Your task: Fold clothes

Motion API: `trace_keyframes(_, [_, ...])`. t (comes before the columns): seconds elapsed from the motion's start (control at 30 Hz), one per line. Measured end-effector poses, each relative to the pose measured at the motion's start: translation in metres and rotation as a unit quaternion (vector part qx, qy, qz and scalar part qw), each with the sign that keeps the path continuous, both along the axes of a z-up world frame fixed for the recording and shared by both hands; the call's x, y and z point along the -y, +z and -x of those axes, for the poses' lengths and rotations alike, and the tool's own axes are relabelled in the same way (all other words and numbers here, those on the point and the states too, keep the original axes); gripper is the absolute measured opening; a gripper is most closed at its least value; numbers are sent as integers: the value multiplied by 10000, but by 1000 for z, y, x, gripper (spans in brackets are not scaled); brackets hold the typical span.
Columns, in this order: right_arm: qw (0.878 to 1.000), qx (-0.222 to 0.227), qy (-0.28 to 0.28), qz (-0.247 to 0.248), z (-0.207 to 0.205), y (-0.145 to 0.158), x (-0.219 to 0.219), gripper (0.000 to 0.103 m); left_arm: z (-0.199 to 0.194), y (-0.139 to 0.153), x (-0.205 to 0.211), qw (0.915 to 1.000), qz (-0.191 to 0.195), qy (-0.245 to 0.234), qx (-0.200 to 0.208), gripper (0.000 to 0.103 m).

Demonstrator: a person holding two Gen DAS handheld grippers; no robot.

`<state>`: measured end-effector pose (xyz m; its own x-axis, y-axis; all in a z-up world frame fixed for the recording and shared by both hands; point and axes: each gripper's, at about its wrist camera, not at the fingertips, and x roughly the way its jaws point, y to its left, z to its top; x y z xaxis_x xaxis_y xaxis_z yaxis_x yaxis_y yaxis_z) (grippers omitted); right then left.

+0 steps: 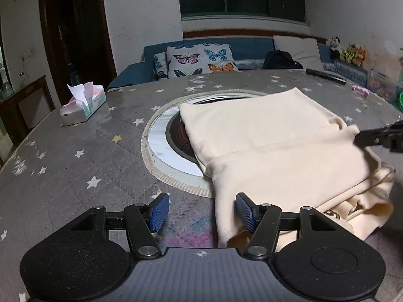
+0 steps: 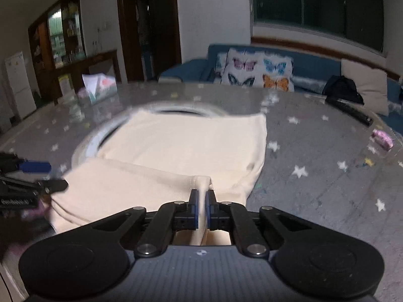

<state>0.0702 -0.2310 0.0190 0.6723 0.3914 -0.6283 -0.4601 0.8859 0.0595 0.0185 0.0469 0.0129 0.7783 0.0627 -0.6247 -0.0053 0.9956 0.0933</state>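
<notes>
Garment: cream garment [image 1: 264,146], partly folded, lying on my star-print table cover [image 1: 83,166] and over the round inset [image 1: 161,136] in the middle.
Left gripper [image 1: 201,212]: wide open, empty, one pad over the near cloth edge.
Right gripper [image 2: 201,210]: clamped tight on a pinched fold of that cloth.
Tissue box [image 1: 83,105]: far left, well apart.

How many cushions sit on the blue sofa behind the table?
3: a large butterfly cushion at the sofa's left, a smaller butterfly cushion tucked beside it, and a plain beige cushion further right. Others may be hidden.
</notes>
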Motion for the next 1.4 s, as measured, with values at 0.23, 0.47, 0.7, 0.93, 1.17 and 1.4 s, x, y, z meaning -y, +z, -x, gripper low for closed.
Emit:
trace_keyframes(0.23, [10000, 49, -81, 30, -3, 4, 7, 15, -15, 3, 7, 9998, -19, -178, 63, 61])
trace_keyframes(0.47, [9994, 160, 279, -103, -8, 9, -7, 15, -35, 5, 14, 9992, -4, -386, 139, 35])
trace_keyframes(0.7, [9989, -136, 419, 171, -11, -8, -12, 17, -40, 0, 18, 9983, -135, -546, 137, 33])
trace_keyframes(0.93, [9962, -93, 795, 341, 19, 2, -1, 24, -16, -1, 22, 9953, -406, -847, 247, 36])
trace_keyframes(1.17, [9958, -116, 783, 461, 35, -4, 10, 25, 18, -7, 21, 9919, -658, -1064, 232, 39])
trace_keyframes(1.4, [9966, -104, 742, 349, 29, -10, 7, 26, 37, -7, 22, 9888, -971, -1112, 229, 39])
